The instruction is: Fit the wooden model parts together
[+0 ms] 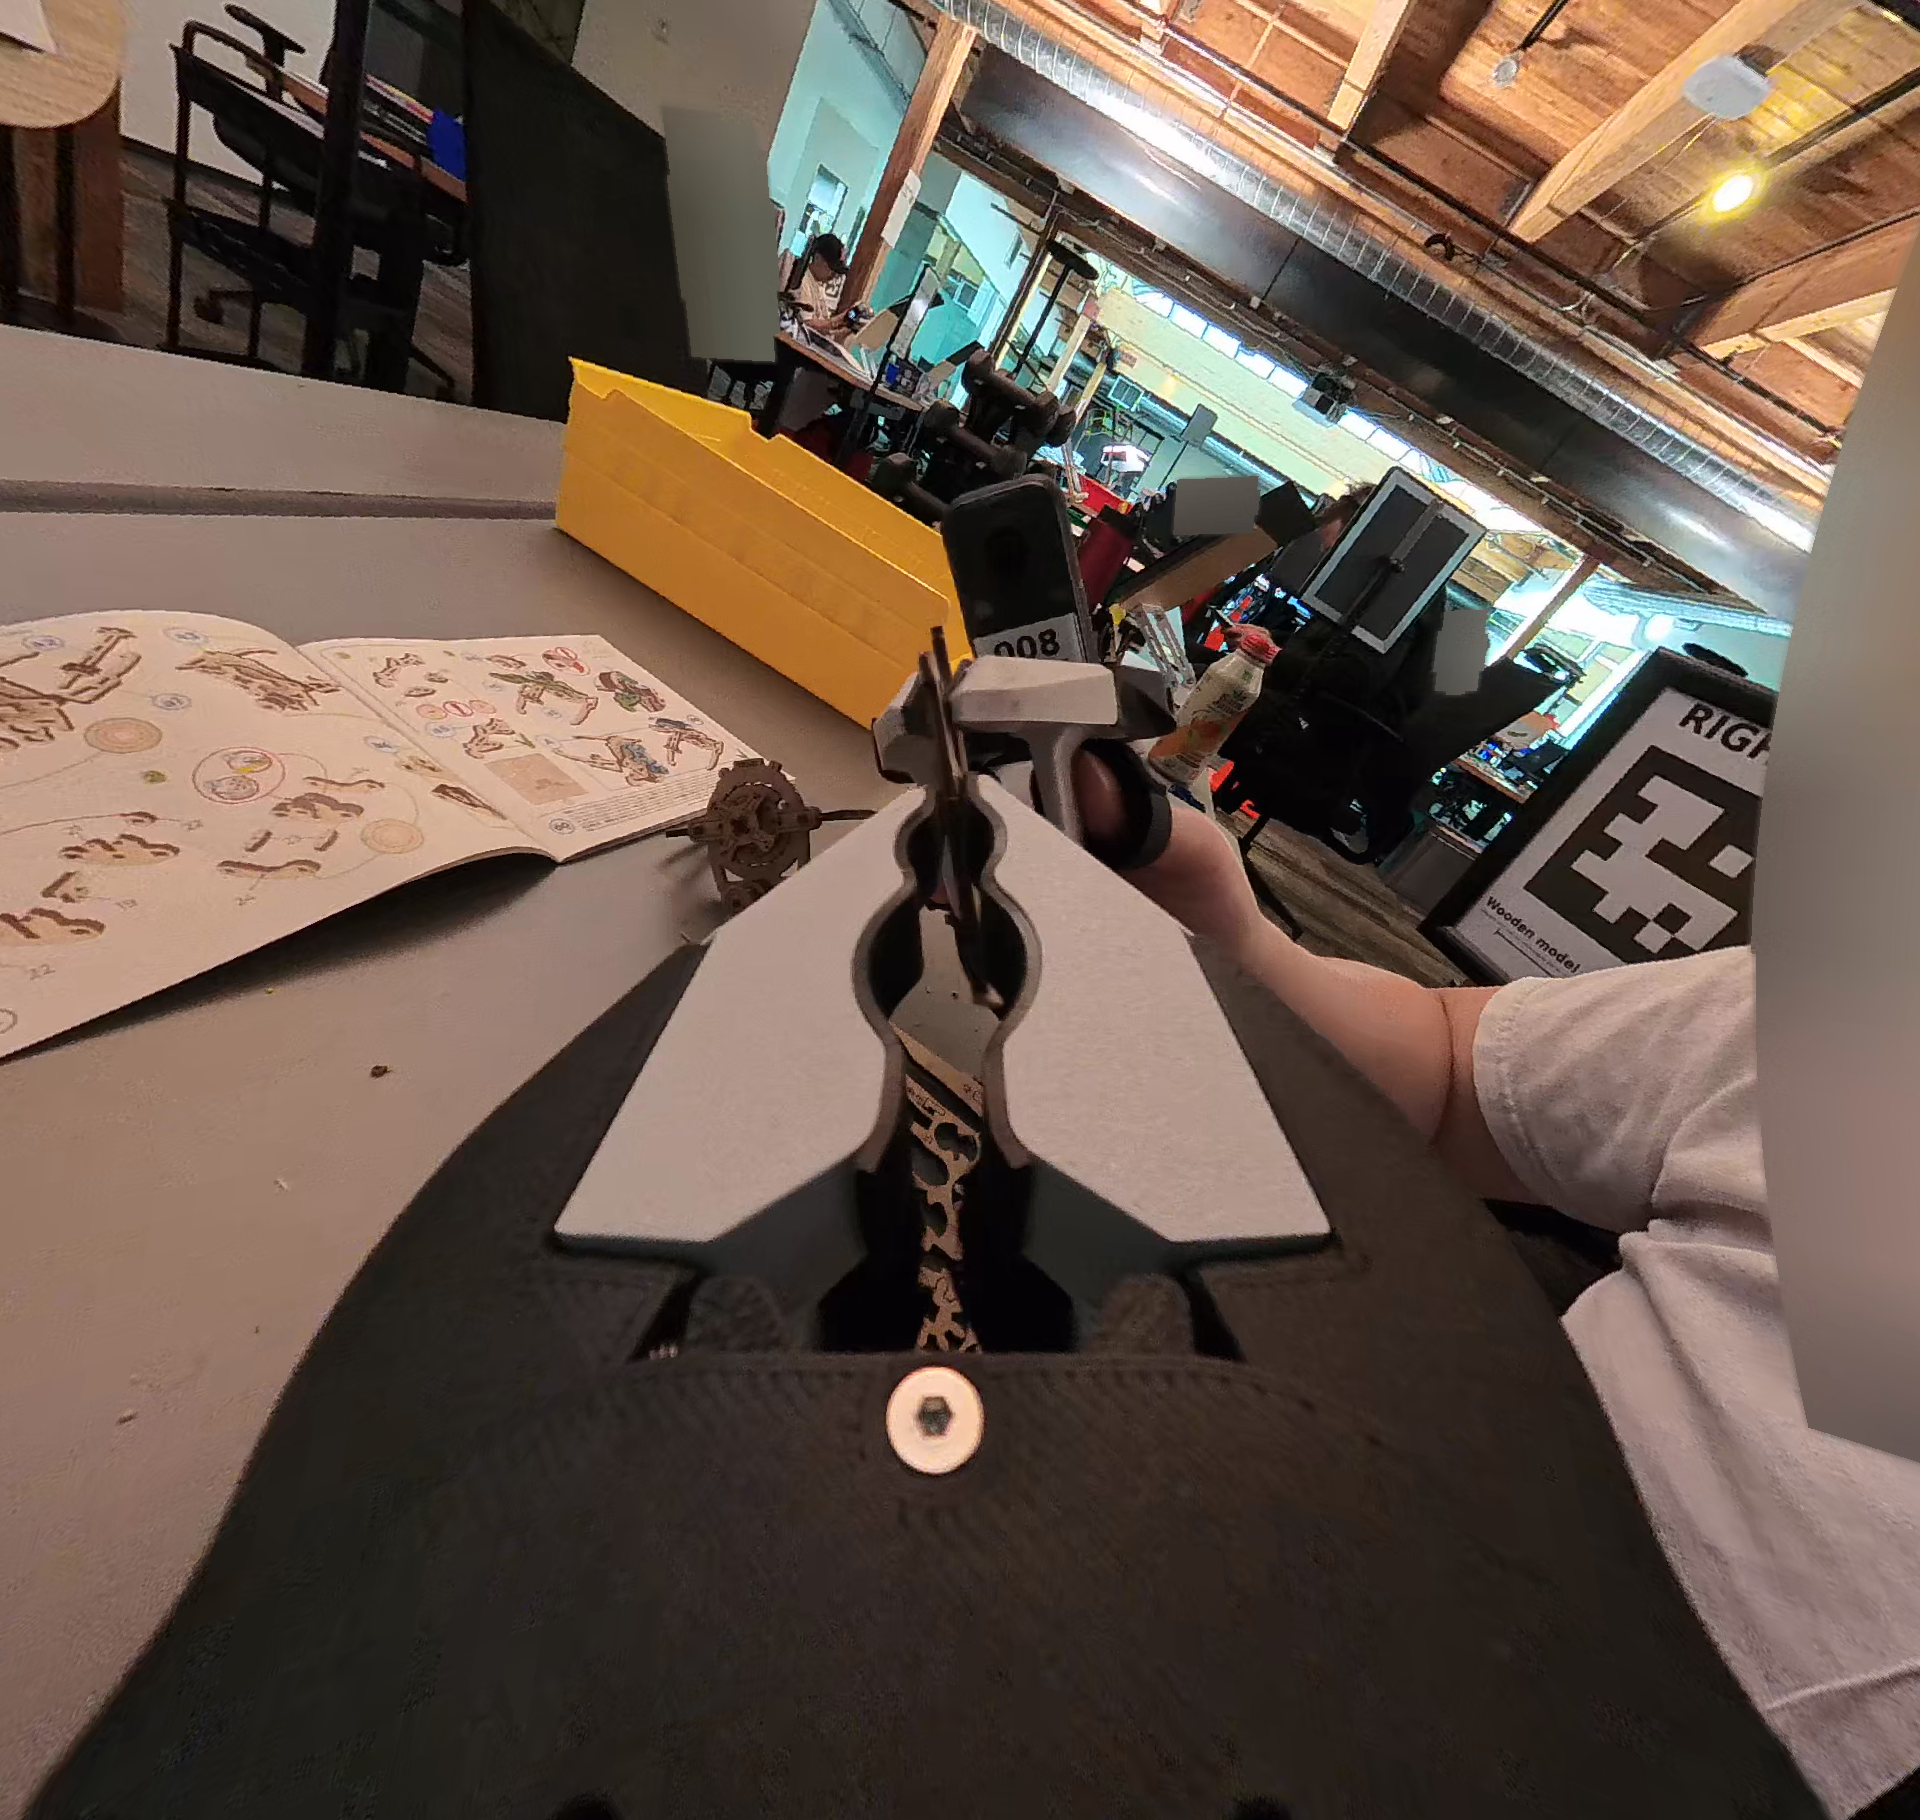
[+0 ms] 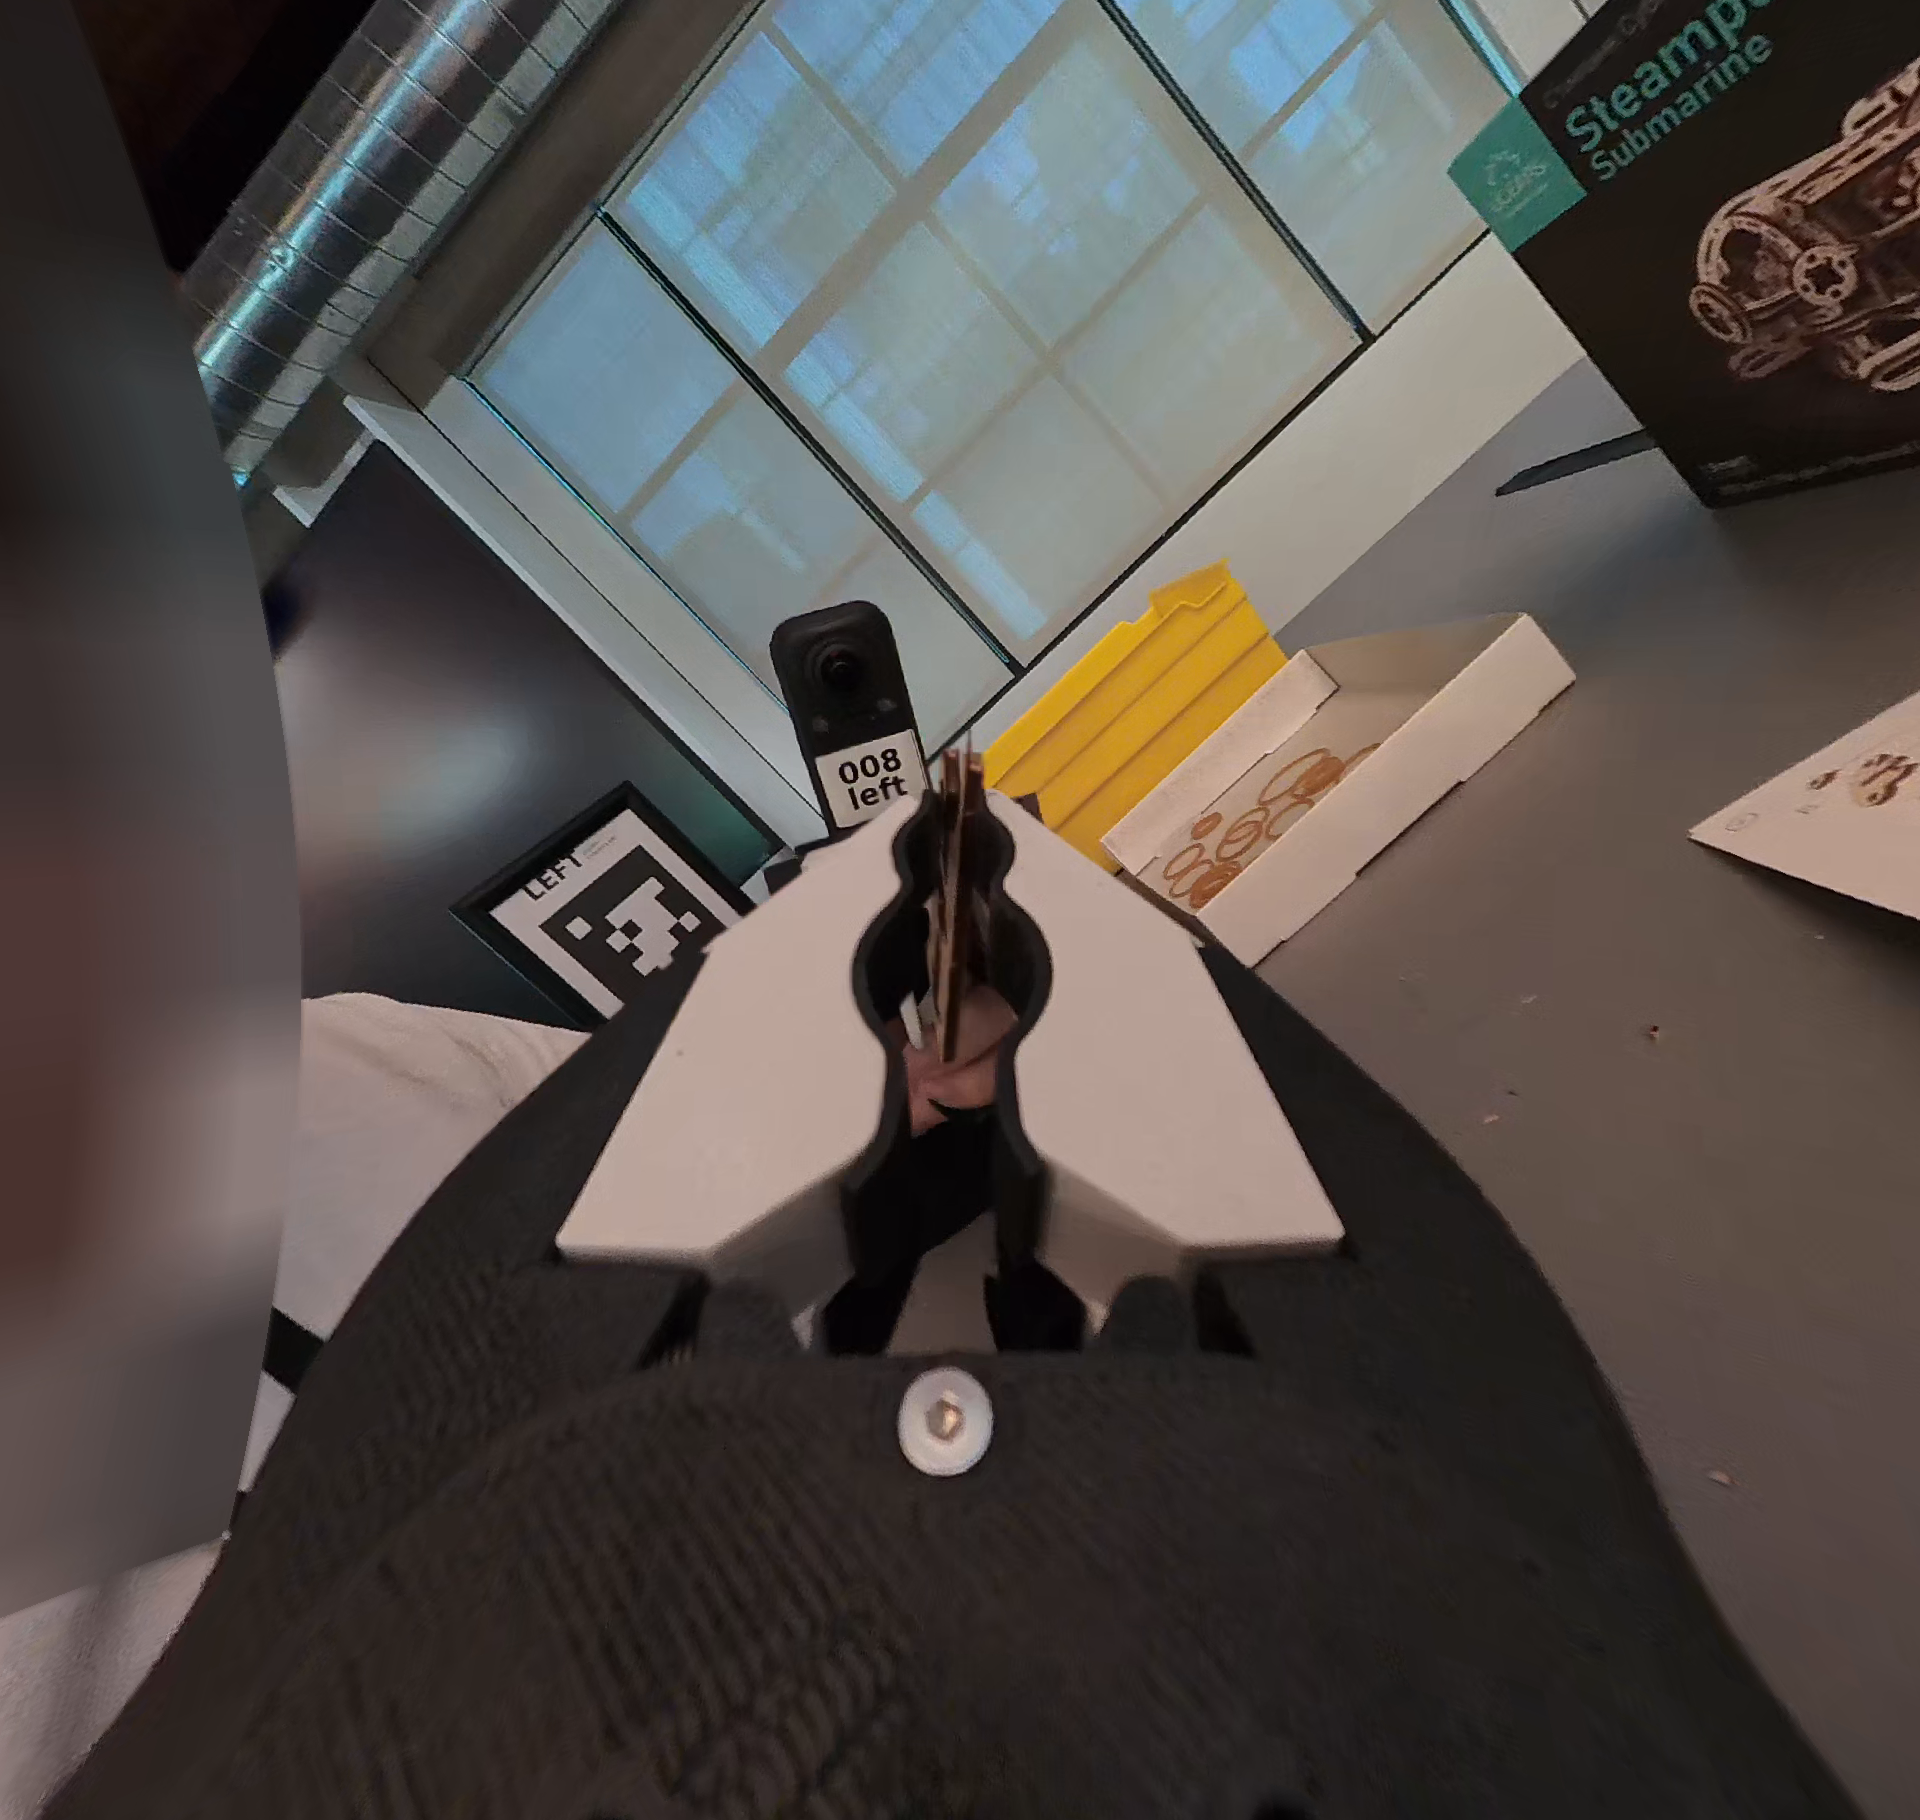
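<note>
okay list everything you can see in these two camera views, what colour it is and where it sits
Instruction booklet: one, white, lying open on the grey table, left.
Wooden gear assembly: one, brown, on the table beside the booklet.
Bin: one, yellow, far side of the table.
Tray: one, white, holds wooden rings, next to the bin.
Model box: one, black, standing upper right.
Marker signs: two, black and white, framed, one in each view.
Bottle: one, red cap, behind the right tongs.
Flat wooden part: seen edge-on, pinched by both tongs.
Left tongs: grey, shut.
Right tongs: grey, shut.
</note>
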`<state>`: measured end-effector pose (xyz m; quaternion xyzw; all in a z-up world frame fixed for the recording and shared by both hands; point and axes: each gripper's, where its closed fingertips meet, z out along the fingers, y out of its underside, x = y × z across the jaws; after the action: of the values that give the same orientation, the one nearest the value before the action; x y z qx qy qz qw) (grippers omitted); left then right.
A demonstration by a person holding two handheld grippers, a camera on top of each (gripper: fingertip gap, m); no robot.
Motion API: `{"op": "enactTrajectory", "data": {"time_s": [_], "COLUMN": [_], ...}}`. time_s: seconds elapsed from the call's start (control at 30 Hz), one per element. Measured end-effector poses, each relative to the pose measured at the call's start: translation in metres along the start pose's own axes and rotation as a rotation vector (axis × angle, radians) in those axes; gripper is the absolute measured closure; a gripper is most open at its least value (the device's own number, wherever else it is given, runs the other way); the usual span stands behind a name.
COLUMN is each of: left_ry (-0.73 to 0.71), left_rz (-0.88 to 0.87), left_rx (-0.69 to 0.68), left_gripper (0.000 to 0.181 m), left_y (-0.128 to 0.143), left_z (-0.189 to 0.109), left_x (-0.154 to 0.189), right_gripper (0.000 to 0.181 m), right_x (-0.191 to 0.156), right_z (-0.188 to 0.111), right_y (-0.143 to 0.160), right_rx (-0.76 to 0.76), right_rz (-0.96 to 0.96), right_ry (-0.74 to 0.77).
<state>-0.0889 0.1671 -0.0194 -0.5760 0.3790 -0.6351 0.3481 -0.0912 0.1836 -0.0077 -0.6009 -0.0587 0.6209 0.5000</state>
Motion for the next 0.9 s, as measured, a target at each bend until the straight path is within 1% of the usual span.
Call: {"op": "enactTrajectory", "data": {"time_s": [0.23, 0.33, 0.43, 0.47, 0.53, 0.57, 0.6, 0.7, 0.73, 0.77, 0.9], "left_ry": [0.020, -0.012, -0.021, 0.003, 0.036, 0.047, 0.045, 0.068, 0.092, 0.104, 0.093], "left_rz": [0.077, 0.117, 0.154, 0.152, 0.109, 0.082, 0.056, 0.045, 0.052, 0.057, 0.066], "left_rx": [0.025, 0.017, 0.003, -0.001, -0.028, -0.018, -0.013, -0.070, -0.091, -0.112, -0.140], "left_gripper": [0.180, 0.180, 0.180, 0.180, 0.177, 0.170, 0.167, 0.169, 0.176, 0.179, 0.180], "left_y": [-0.002, 0.001, 0.002, 0.001, 0.002, -0.001, -0.004, 0.001, 0.004, 0.008, 0.012], "left_z": [0.000, 0.001, 0.002, 0.001, 0.000, -0.002, -0.004, -0.004, -0.003, -0.002, -0.002], "left_x": [0.009, 0.007, 0.005, 0.007, 0.004, 0.002, -0.002, -0.004, 0.000, 0.002, 0.001], "right_gripper": [0.177, 0.178, 0.181, 0.181, 0.181, 0.181, 0.181, 0.180, 0.180, 0.180, 0.180], "right_x": [-0.005, -0.001, -0.006, -0.008, -0.004, -0.003, -0.004, -0.004, -0.003, -0.003, -0.001], "right_z": [0.000, -0.001, -0.001, -0.001, -0.001, -0.001, 0.000, 0.001, 0.002, 0.002, 0.001], "right_y": [-0.001, 0.001, 0.000, 0.001, 0.003, 0.005, 0.007, 0.011, 0.013, 0.015, 0.017], "right_rx": [-0.015, -0.025, -0.030, -0.045, -0.069, -0.087, -0.100, -0.127, -0.141, -0.154, -0.181], "right_rz": [-0.082, -0.077, -0.051, -0.051, -0.054, -0.057, -0.051, -0.060, -0.069, -0.082, -0.110], "right_ry": [0.027, 0.047, -0.004, -0.028, -0.015, -0.016, -0.020, -0.019, -0.016, -0.012, -0.001]}}
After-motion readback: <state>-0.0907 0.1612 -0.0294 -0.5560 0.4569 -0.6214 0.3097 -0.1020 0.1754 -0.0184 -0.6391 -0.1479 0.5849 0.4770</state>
